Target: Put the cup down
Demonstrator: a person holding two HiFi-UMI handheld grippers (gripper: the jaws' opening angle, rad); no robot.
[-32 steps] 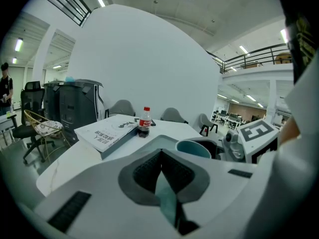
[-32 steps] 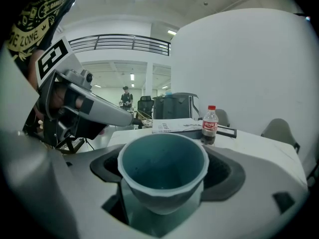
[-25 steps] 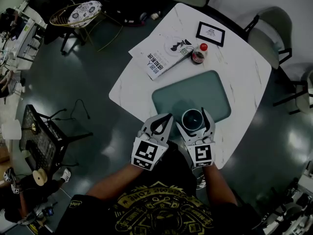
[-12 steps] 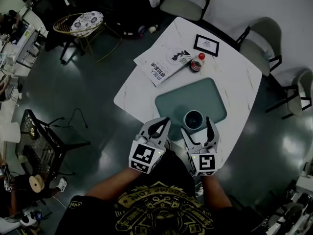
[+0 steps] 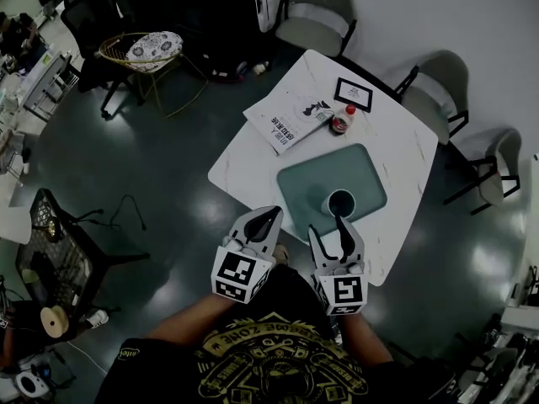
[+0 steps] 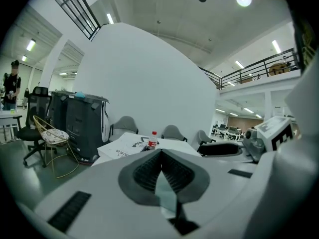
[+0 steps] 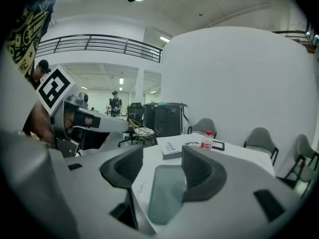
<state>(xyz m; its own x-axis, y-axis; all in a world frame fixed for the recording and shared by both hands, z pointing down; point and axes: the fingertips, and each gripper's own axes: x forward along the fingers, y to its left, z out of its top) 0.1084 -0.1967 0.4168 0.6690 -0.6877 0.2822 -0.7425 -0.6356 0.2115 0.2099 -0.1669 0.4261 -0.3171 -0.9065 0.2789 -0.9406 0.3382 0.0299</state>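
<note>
Cup (image 5: 341, 202) upright on green mat (image 5: 313, 178), at mat's corner toward table's (image 5: 406, 152) near edge. Set down, I judge; task looks done.

My right gripper (image 5: 327, 225) at that near edge, jaws part-way apart, just been closing, nothing between.

My left gripper (image 5: 271, 215) beside it, jaws together, empty.

Left to do: nothing but backing off.

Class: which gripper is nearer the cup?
Right. The right gripper, empty fingers just closed partway, is just short of the cup; the left gripper lies farther off, to its left.
</note>
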